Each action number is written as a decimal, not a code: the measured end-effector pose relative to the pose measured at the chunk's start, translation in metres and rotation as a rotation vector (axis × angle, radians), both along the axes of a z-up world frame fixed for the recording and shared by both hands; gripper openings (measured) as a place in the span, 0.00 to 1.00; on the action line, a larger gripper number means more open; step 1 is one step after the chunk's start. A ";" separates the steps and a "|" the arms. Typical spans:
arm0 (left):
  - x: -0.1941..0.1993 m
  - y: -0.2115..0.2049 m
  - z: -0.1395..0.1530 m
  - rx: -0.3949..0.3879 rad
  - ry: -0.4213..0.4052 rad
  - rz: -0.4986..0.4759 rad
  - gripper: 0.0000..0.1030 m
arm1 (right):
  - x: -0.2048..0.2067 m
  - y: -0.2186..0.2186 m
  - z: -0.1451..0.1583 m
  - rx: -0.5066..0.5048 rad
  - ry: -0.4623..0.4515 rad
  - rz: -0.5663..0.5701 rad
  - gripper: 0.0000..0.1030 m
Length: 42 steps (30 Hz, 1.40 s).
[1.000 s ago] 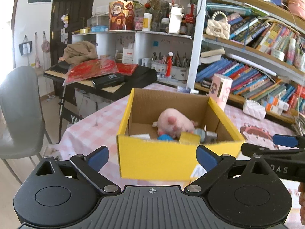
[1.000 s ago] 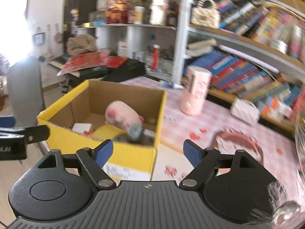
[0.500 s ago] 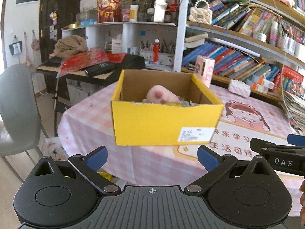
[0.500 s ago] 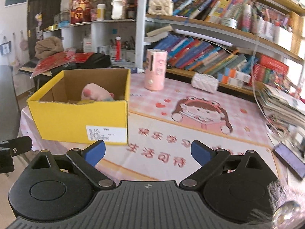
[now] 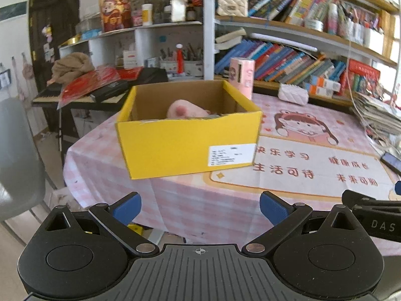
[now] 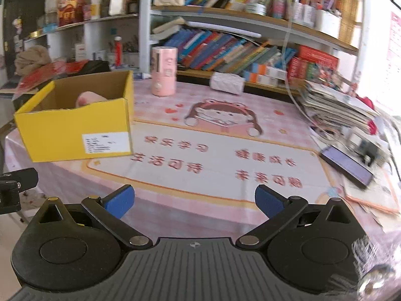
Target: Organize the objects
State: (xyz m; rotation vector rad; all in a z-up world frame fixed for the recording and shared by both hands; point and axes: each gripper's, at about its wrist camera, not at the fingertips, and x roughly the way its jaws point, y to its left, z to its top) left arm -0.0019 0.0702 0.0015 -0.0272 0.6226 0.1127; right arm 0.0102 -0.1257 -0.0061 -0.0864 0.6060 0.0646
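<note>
While both hand-held grippers (image 5: 200, 207) (image 6: 194, 199) gape empty, yellow box (image 5: 185, 145) holds seemingly a pink plush (image 5: 184, 109).

Home study room: crammed bookshelves (image 6: 225, 47), cartoon tablecloth (image 6: 225, 135), keyboard piano (image 5: 50, 94), handbag (image 5: 231, 3).

yellow box (image 5: 188, 143) upright on table, pink plush (image 5: 186, 109) inside.

"DAS" is printed on my right gripper (image 5: 376, 215). The mat (image 5: 313, 165) on the counter reads 快乐学习 and 生活可待. The yellow box's label (image 5: 231, 155) is illegible.
</note>
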 end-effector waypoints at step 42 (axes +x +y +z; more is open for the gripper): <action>0.007 -0.072 -0.006 0.079 0.043 -0.115 0.99 | -0.017 -0.046 -0.004 -0.009 0.042 -0.191 1.00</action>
